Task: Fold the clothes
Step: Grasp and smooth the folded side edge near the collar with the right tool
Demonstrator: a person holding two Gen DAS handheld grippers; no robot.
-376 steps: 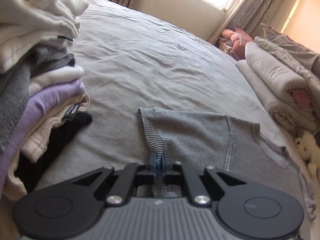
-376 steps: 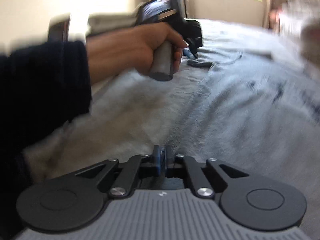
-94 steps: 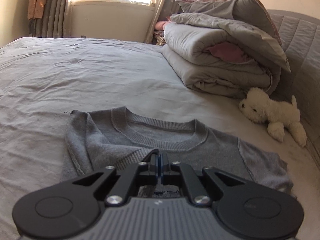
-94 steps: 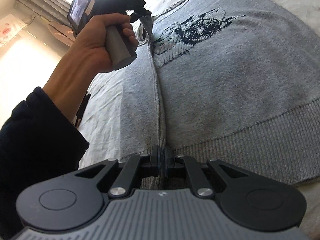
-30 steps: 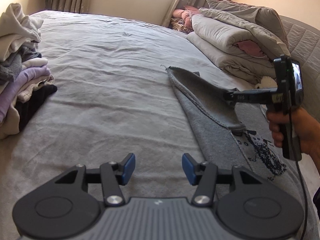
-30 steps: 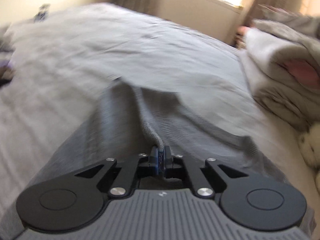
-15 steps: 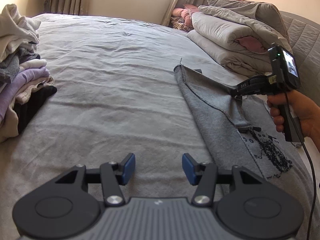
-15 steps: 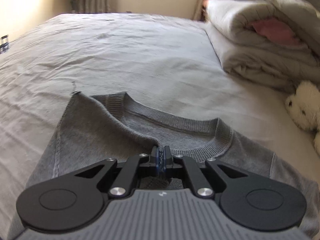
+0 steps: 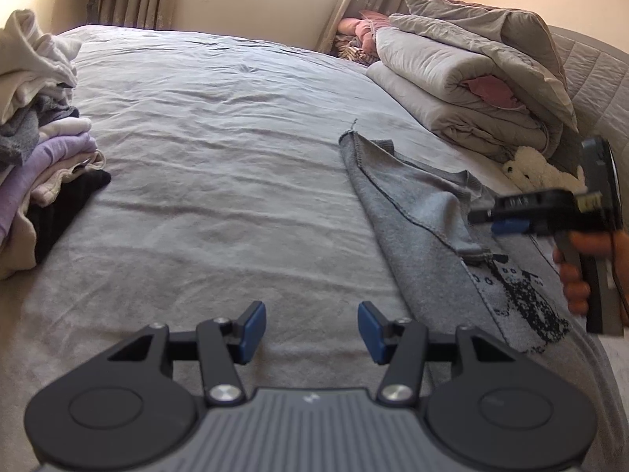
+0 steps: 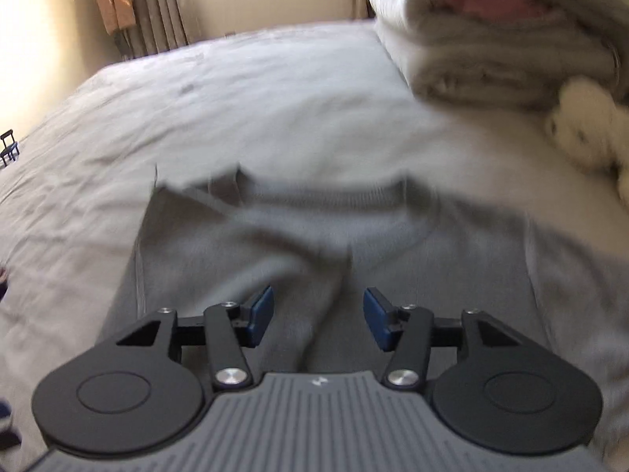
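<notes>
Scene: A grey sweater (image 9: 428, 232) is seen laid on a grey bed (image 9: 220, 149), one side panel folded in over the printed front.
Sweater position: It lies on the right side of the bed, its long axis running from the neckline at the far end toward the hem nearest the camera.
Right tool (image 10: 318, 314): Its jaws have just been opening; they are shown parted directly above the folded fabric, with a ridge of cloth below the gap but nothing pressed by the pads (image 10: 262, 310).
Left tool (image 9: 310, 326): It is held released over bare bedding, with the sweater off to its right and nothing between its jaws.
Key relation: The right tool is judged the nearer, already over the garment; the left would have to be brought across.
Containers: None are seen; a stack of clothes (image 9: 35, 165) is piled at the bed's left edge, well apart from the sweater.
Background: Rolled bedding (image 9: 464, 90) and a white soft toy (image 9: 534, 169) are seen beyond the sweater.
</notes>
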